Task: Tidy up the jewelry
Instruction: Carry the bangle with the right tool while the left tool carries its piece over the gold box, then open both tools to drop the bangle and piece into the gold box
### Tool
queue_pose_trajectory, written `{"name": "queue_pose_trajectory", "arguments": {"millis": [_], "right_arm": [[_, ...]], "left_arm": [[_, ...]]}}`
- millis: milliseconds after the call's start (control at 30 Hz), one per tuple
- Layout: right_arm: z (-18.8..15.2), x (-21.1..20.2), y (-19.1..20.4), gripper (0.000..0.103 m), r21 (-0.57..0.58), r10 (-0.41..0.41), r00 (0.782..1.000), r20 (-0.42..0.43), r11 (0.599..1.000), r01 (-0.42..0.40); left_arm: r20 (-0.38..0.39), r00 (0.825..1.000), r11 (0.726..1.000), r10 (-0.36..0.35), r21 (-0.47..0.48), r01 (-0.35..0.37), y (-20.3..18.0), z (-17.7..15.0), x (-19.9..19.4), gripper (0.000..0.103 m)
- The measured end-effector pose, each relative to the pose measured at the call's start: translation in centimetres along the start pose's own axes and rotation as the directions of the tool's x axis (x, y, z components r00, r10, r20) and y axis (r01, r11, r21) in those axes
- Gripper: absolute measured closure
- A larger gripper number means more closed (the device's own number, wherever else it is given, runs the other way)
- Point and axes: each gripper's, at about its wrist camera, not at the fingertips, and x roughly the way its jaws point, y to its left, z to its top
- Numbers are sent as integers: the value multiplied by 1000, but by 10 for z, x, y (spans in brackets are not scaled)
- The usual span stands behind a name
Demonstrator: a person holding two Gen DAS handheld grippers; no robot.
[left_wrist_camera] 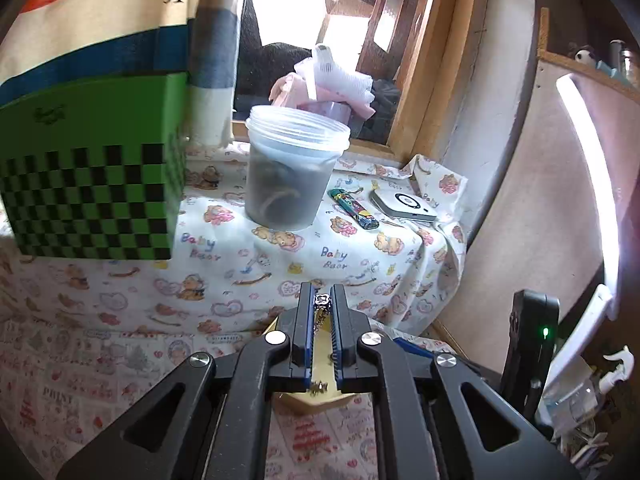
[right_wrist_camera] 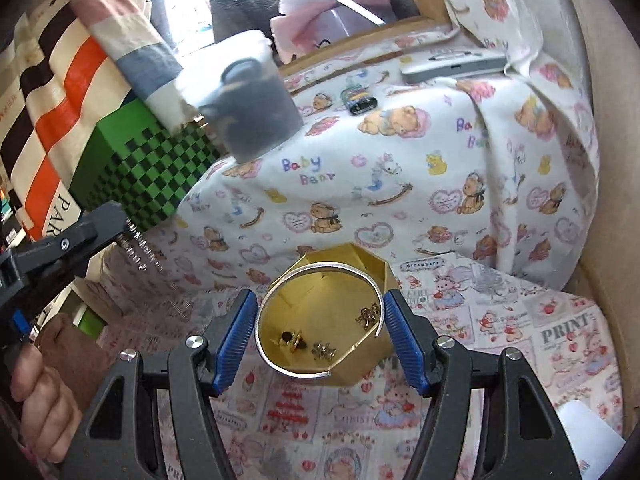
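Left wrist view: the left hand-held gripper (left_wrist_camera: 322, 300) is clenched on a chain bracelet (left_wrist_camera: 321, 312) with a small dark charm at its tip, held above the gold tray (left_wrist_camera: 316, 400). Right wrist view: the right hand-held gripper (right_wrist_camera: 318, 334) stands released, its blue pads either side of the tray (right_wrist_camera: 360, 264), which carries a silver bangle (right_wrist_camera: 320, 268) and several small earrings (right_wrist_camera: 294, 340); the chain (right_wrist_camera: 140, 248) hangs from the other gripper at left. To finish well, the chain should probably be lowered link by link into a bare corner, clear of the earrings, before the jaws part. The desk wears a bear-print cloth (left_wrist_camera: 280, 264); a lidded plastic tub (left_wrist_camera: 294, 168), green checkered box (left_wrist_camera: 88, 184) and lighter (left_wrist_camera: 354, 208) stand behind, below a mirror (left_wrist_camera: 320, 40).
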Motion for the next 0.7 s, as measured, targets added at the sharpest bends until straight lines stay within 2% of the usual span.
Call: {"name": "queue_pose_trajectory", "arguments": {"millis": [200,333,467,700], "right_arm": [[-3,12,0,36,-5,52,998,31,999,-52],[-5,25,1,36,-5,73,997,4,997,-73],[-9,33,6,36,-38,50,998,-29,998,-51],[-11,37,14,36,-82,6,1000,-20,997,-7]], "left_arm": [[-43,998,999,47,8,-47,4,-3,33,96],[-100,992,997,72,17,-71,8,-15,52,96],[-139,989,998,58,13,-57,13,-25,63,96],[-161,986,999,45,33,-40,16,-32,69,96]]}}
